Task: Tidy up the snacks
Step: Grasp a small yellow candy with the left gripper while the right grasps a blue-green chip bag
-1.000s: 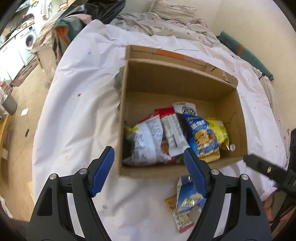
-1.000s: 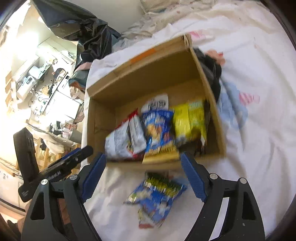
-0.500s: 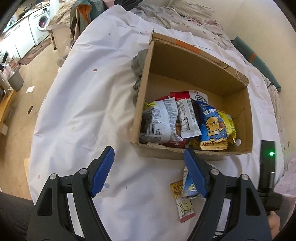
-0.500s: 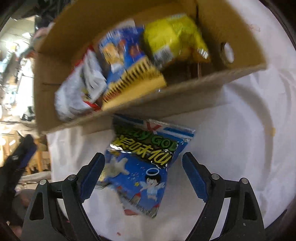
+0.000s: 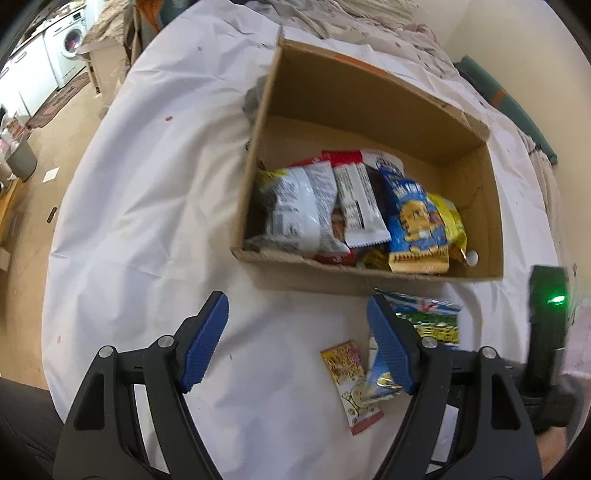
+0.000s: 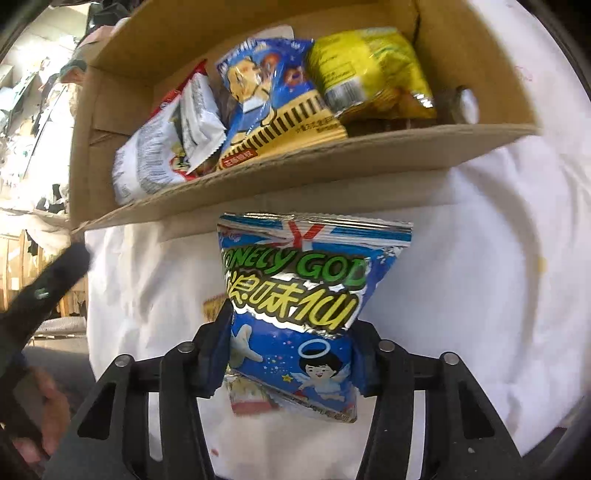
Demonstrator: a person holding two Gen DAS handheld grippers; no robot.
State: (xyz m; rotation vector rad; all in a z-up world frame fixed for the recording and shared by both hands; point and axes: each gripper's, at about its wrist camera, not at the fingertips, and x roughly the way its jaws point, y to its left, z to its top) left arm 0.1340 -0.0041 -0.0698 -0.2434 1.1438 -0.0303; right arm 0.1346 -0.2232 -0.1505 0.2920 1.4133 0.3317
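A cardboard box (image 5: 373, 99) on the white sheet holds several snack bags; it also shows in the right wrist view (image 6: 295, 158). My right gripper (image 6: 290, 354) is shut on a blue Lonely God snack bag (image 6: 310, 306), just in front of the box's near wall. That bag also shows in the left wrist view (image 5: 432, 317). A small yellow and red packet (image 5: 351, 380) lies flat on the sheet beside it. My left gripper (image 5: 299, 343) is open and empty, above the sheet in front of the box.
The white sheet (image 5: 147, 184) covers a bed. A grey cloth (image 5: 255, 99) lies against the box's left side. Crumpled bedding (image 5: 351, 18) lies behind. A floor with a washing machine (image 5: 70, 44) is far left.
My right gripper has moved down to the blue bag and closed on it. My left gripper has drifted left and stayed open.
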